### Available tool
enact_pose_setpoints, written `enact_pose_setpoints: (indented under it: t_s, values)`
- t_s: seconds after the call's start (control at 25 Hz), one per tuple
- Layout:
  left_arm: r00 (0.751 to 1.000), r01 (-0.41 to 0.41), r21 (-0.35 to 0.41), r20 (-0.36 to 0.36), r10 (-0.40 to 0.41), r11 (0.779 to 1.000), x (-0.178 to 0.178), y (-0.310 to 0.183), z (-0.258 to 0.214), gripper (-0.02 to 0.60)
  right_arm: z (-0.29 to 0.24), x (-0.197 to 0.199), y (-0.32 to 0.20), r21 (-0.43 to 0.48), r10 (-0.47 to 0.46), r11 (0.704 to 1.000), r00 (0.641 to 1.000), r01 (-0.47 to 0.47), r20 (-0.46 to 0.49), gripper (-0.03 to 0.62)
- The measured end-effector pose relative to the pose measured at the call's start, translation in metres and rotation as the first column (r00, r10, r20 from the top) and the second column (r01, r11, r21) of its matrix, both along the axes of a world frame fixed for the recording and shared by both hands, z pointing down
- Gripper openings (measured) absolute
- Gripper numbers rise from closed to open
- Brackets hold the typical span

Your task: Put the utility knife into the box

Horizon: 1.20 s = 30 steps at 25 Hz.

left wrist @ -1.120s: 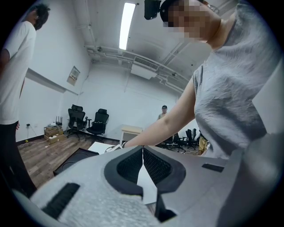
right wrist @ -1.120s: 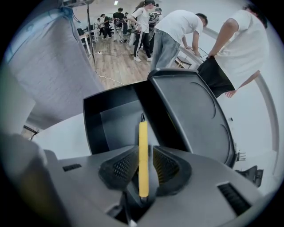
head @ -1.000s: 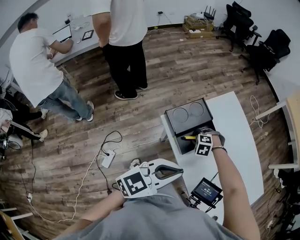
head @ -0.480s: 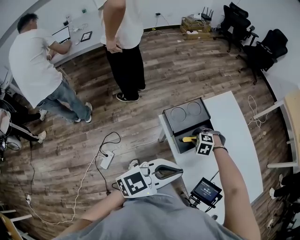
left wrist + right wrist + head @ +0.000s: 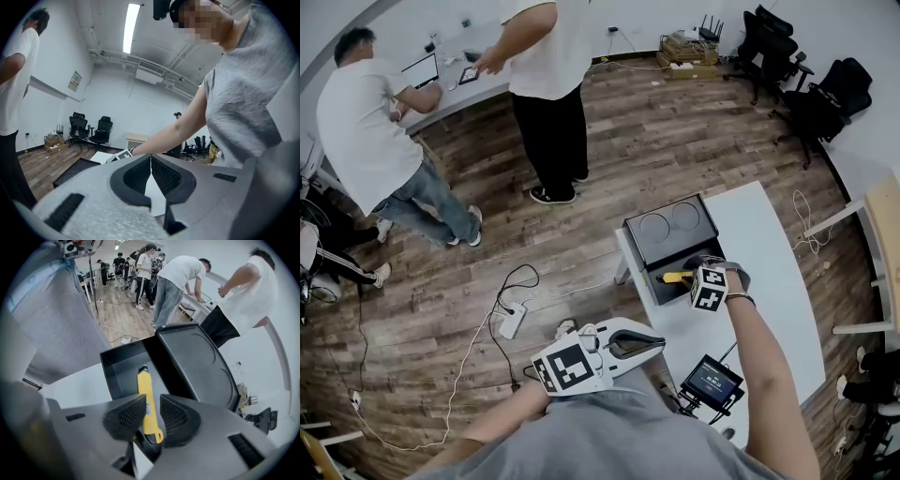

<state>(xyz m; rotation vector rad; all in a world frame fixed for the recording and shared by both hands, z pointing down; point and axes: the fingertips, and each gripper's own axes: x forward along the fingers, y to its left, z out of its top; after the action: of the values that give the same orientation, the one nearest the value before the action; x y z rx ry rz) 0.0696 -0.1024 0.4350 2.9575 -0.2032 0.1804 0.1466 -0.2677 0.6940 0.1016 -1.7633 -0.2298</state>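
A white table (image 5: 773,253) is carrying an open black box (image 5: 670,230) and a small screen (image 5: 712,380), well apart.

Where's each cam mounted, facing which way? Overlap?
Head view: on the person's head, facing steeply down at the table and box; left gripper, right gripper and forearms show.
Left gripper view: on the left gripper, facing up along shut fingers; torso and right arm show.
Right gripper view: on the right gripper, facing down into the box; fingers hold the utility knife.
Shared: head and right gripper views both show box, knife.
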Motion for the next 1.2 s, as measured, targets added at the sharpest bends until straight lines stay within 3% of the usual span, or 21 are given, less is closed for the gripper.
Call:
enact_pose_setpoints:
  t_s: [0.6,0.96,1.2]
  values:
    - [1.000,-0.018,0.005,-0.003,0.018,1.000,0.000,0.008,-0.002,0.018,-0.027,-0.008,0.007,0.029,0.116,0.992,0.979,-0.122,0.166,0.055]
    - [1.000,-0.029,0.010,-0.003,0.029,1.000,-0.002,0.011,-0.002,0.018,-0.036,-0.009,0.012,0.072,0.145,0.984,0.967,-0.163,0.208,0.034]
    - [0.999,-0.035,0.014,-0.003,0.035,0.999,-0.003,0.013,-0.003,0.018,-0.050,-0.012,0.013,0.068,0.213,0.968,0.932,-0.242,0.295,0.029]
